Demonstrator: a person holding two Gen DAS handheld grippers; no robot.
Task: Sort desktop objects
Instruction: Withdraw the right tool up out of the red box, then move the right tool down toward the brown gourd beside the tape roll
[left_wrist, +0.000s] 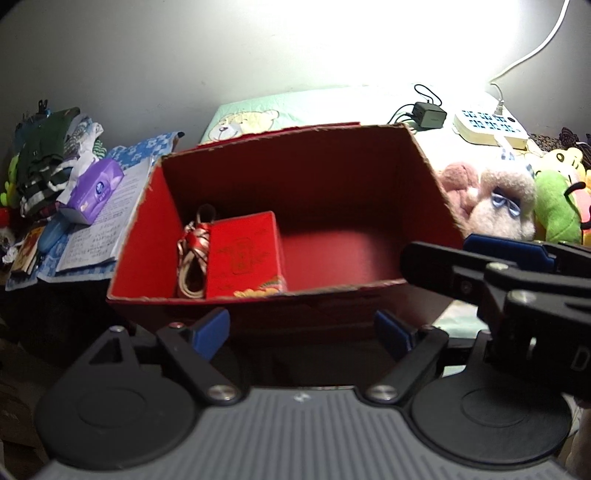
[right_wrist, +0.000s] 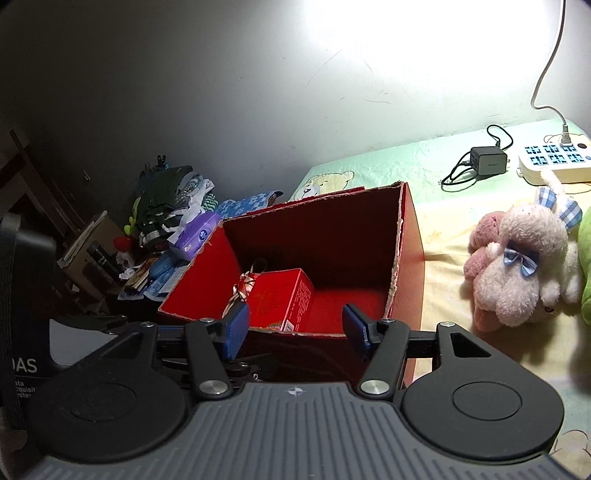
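A large open red cardboard box (left_wrist: 332, 177) (right_wrist: 412, 236) stands on the bed sheet. Against its left inner wall stands a small red gift box (left_wrist: 243, 254) (right_wrist: 280, 299) with a coiled ribbon cord (left_wrist: 192, 258) (right_wrist: 243, 284) beside it. My left gripper (left_wrist: 303, 334) is open and holds nothing, just in front of the box's near wall. My right gripper (right_wrist: 295, 330) is also open and holds nothing, over the near rim. In the left wrist view the right gripper (left_wrist: 454, 251) reaches in by the box's front right corner.
Plush toys (right_wrist: 517, 266) (left_wrist: 498, 206) lie right of the box, with a green one (left_wrist: 554, 206) further right. A white power strip (right_wrist: 554, 158) and a black charger (right_wrist: 487, 160) sit at the back. To the left are a purple tissue pack (left_wrist: 96, 192), papers and piled clothes (right_wrist: 166, 206).
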